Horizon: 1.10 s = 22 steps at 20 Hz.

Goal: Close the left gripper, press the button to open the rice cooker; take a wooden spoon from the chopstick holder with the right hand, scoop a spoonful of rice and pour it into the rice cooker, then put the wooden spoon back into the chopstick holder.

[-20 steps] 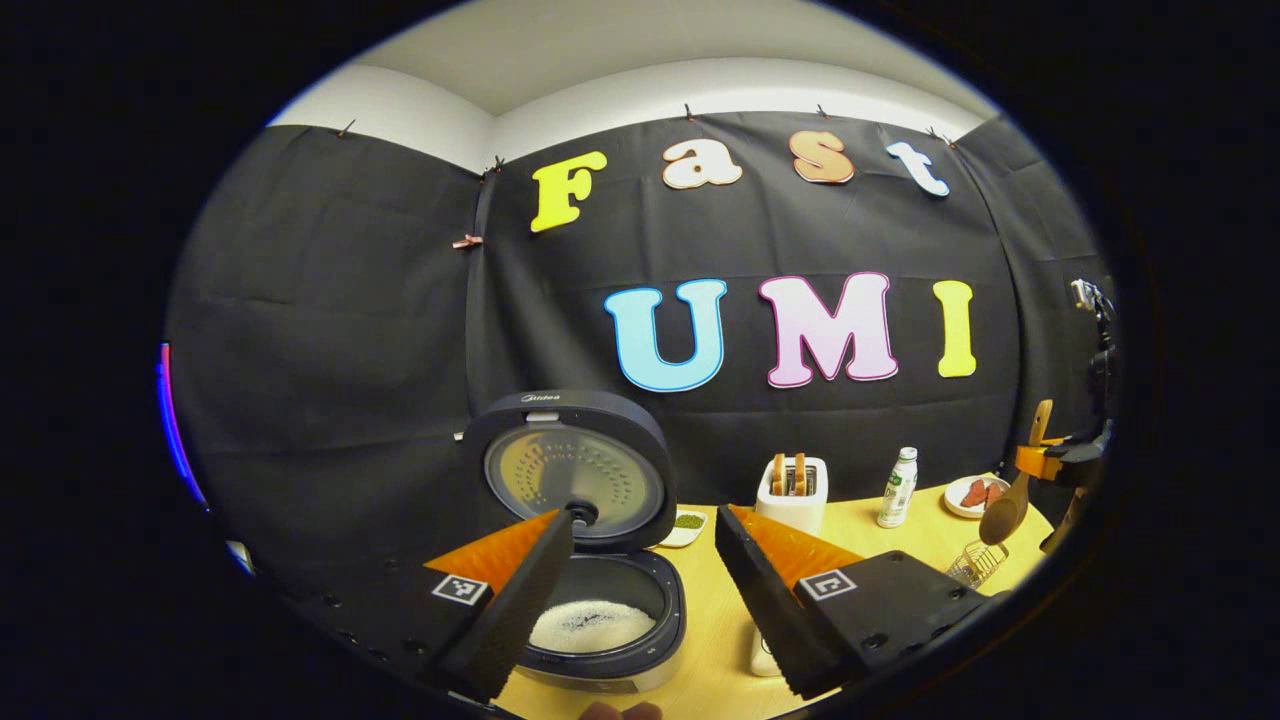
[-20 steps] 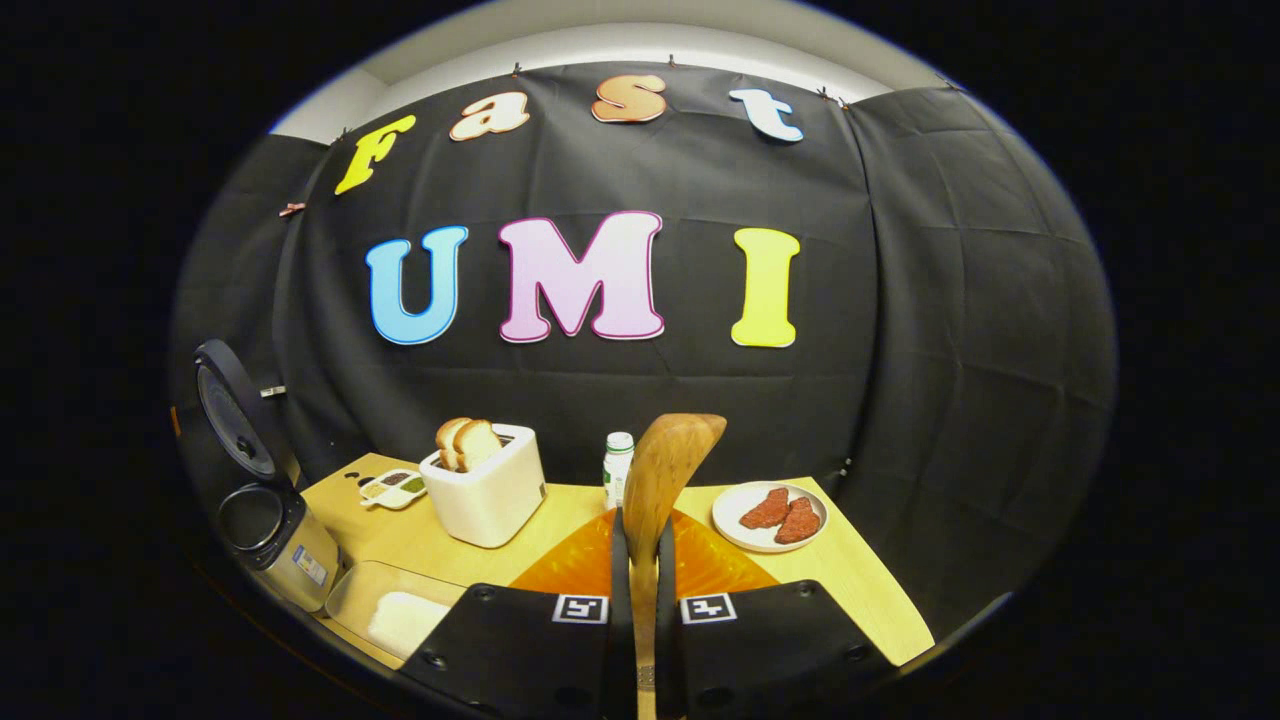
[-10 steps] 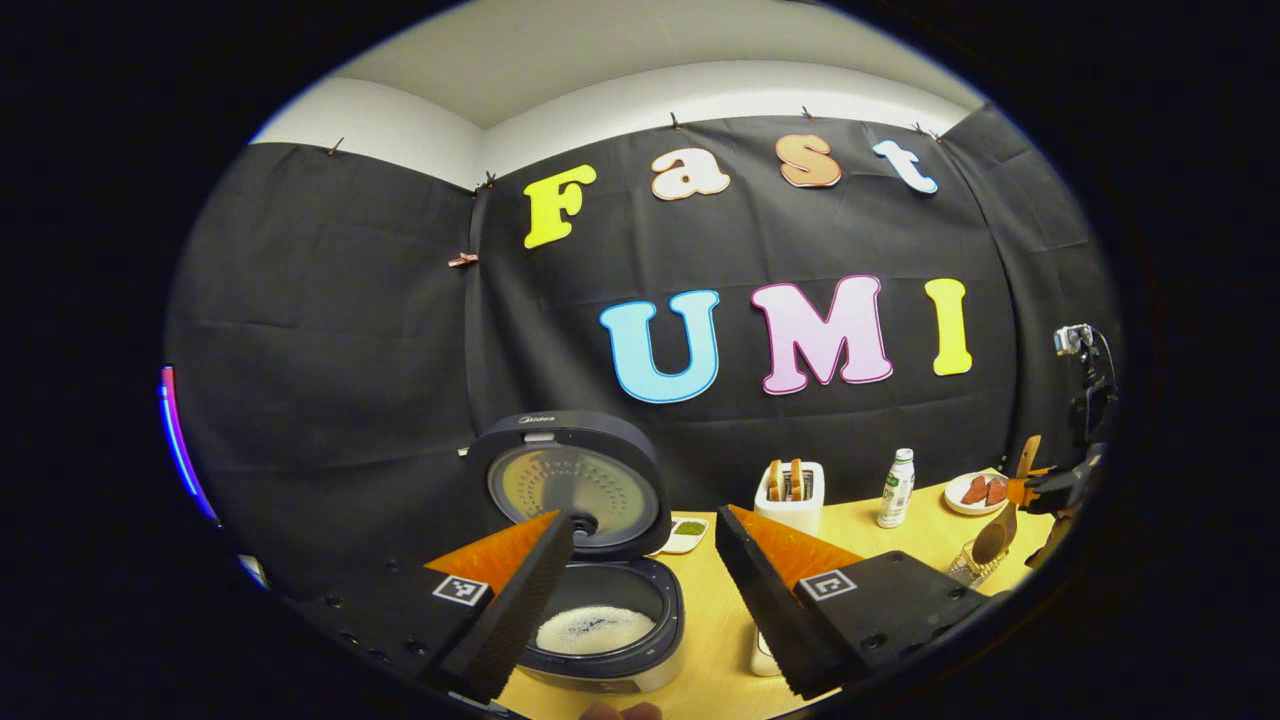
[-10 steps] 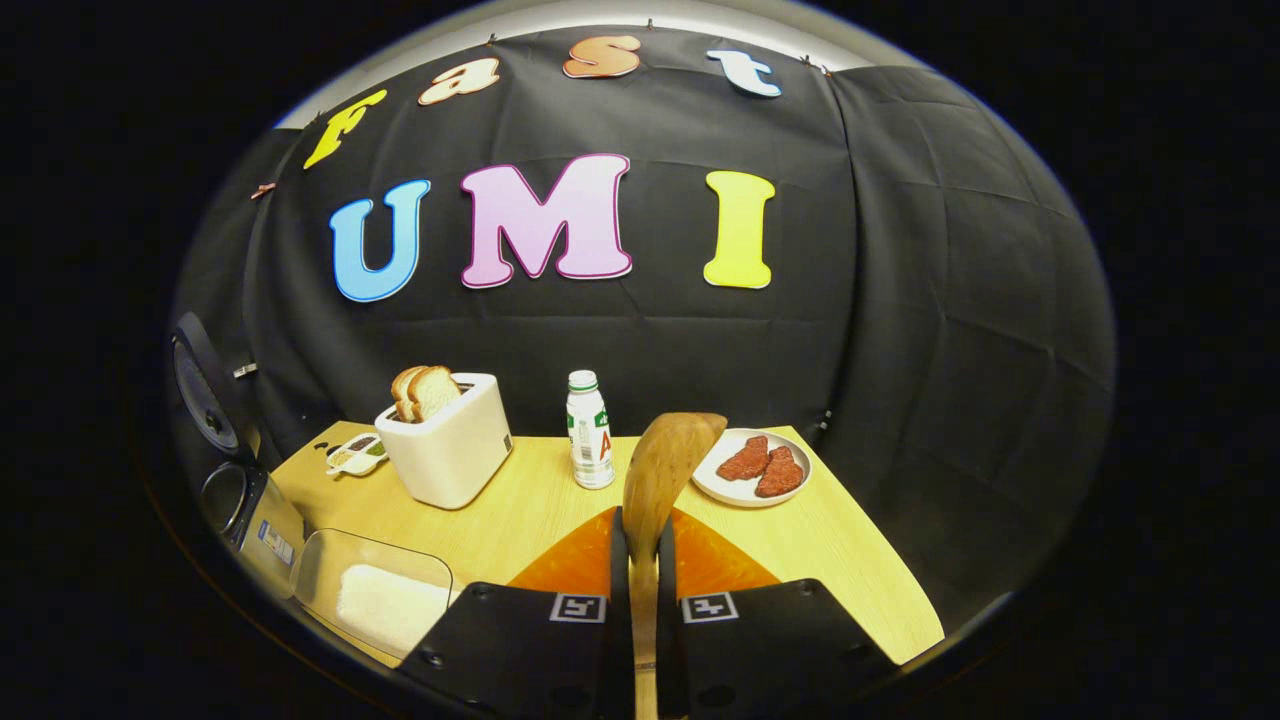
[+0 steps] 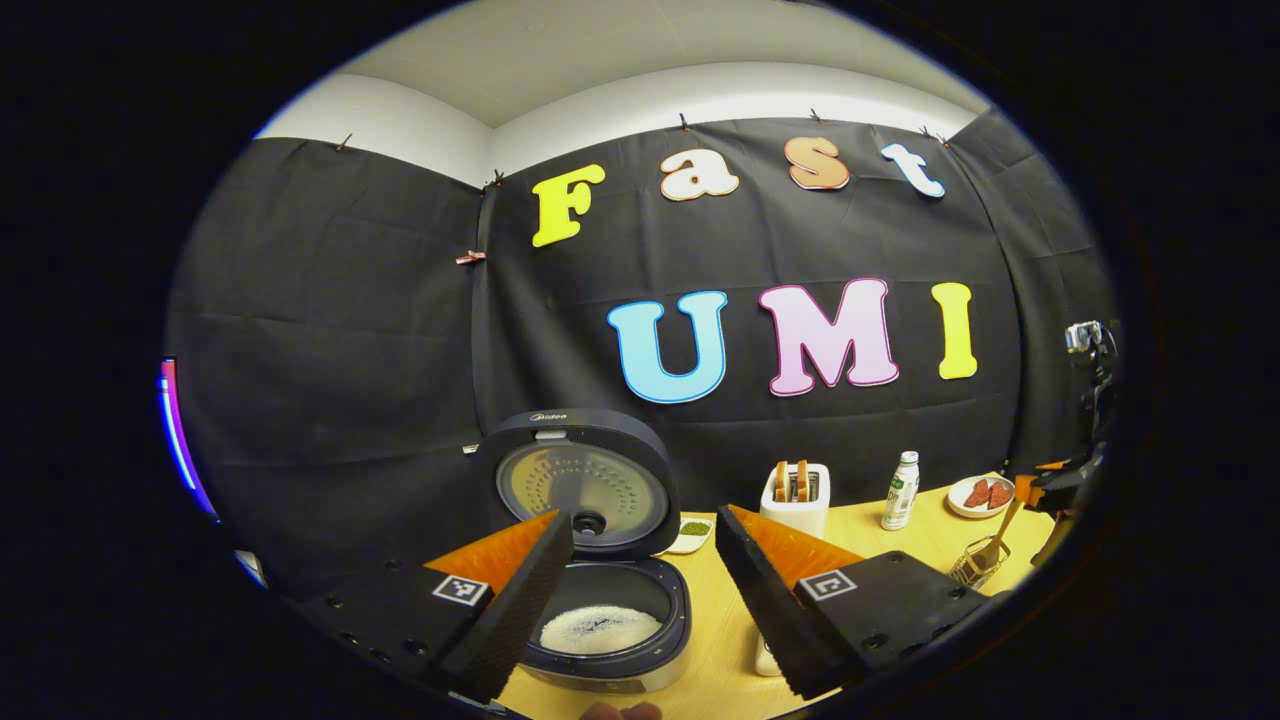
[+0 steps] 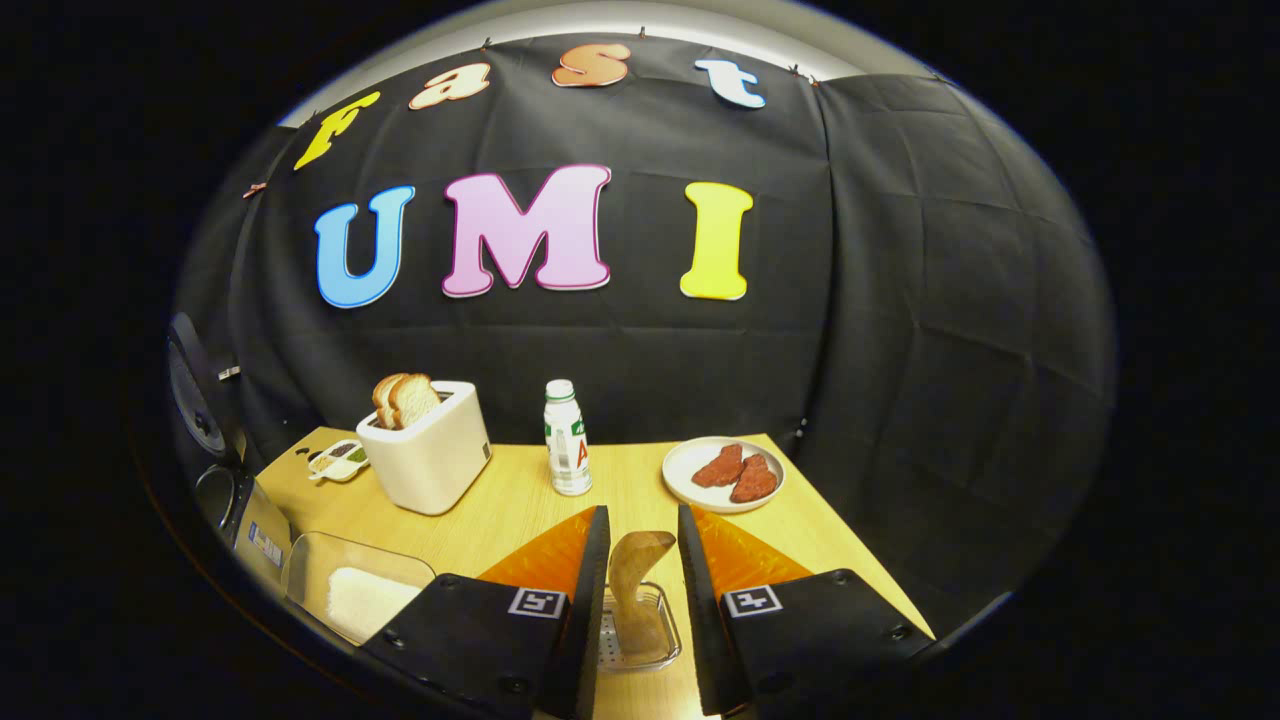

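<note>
The rice cooker [image 5: 590, 640] stands open, its lid [image 5: 585, 480] upright and white rice in the pot. My left gripper [image 5: 643, 518] hangs open in front of it, holding nothing. The wooden spoon [image 6: 632, 572] stands in the wire chopstick holder [image 6: 668, 628]. My right gripper [image 6: 642, 516] is open around the spoon, a finger on either side and a gap to each. In the left gripper view the right gripper [image 5: 1050, 488] sits far right above the chopstick holder [image 5: 975, 568]. A clear container of rice [image 6: 350, 595] lies at the front left.
On the wooden table [image 6: 520, 510] stand a white toaster [image 6: 425, 455] with bread, a small bottle [image 6: 567, 452], a plate of red meat slices [image 6: 725, 470] and a small condiment dish [image 6: 338, 460]. The rice cooker [image 6: 215, 440] is at the far left edge.
My right gripper came down with the spoon, set it in the chopstick holder and opened, letting go. The left gripper stayed open and barely moved.
</note>
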Available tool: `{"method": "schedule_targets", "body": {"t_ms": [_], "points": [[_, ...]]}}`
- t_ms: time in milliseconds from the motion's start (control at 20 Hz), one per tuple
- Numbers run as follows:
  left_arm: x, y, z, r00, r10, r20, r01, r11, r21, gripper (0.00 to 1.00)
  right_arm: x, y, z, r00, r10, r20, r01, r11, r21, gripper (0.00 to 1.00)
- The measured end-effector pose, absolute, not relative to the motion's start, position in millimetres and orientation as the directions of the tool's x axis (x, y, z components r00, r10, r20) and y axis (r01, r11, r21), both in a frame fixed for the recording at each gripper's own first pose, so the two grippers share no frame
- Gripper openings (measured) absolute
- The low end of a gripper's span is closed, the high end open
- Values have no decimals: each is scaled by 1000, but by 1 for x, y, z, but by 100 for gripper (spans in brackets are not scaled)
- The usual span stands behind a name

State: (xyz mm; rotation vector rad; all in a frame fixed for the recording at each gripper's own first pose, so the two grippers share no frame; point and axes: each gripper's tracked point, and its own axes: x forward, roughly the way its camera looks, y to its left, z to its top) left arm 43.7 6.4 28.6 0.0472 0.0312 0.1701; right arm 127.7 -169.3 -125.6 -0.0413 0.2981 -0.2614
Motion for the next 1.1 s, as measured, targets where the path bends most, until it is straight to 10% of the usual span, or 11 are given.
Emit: {"method": "schedule_targets", "body": {"t_ms": [250, 1100], "points": [[50, 24, 32, 982, 190, -14, -189, 980, 58, 96, 124, -156, -118, 931, -246, -271, 231, 969, -85, 44], [147, 92, 84, 986, 142, 91, -141, 990, -19, 96, 93, -109, -106, 935, -248, -254, 218, 966, -140, 94]]}}
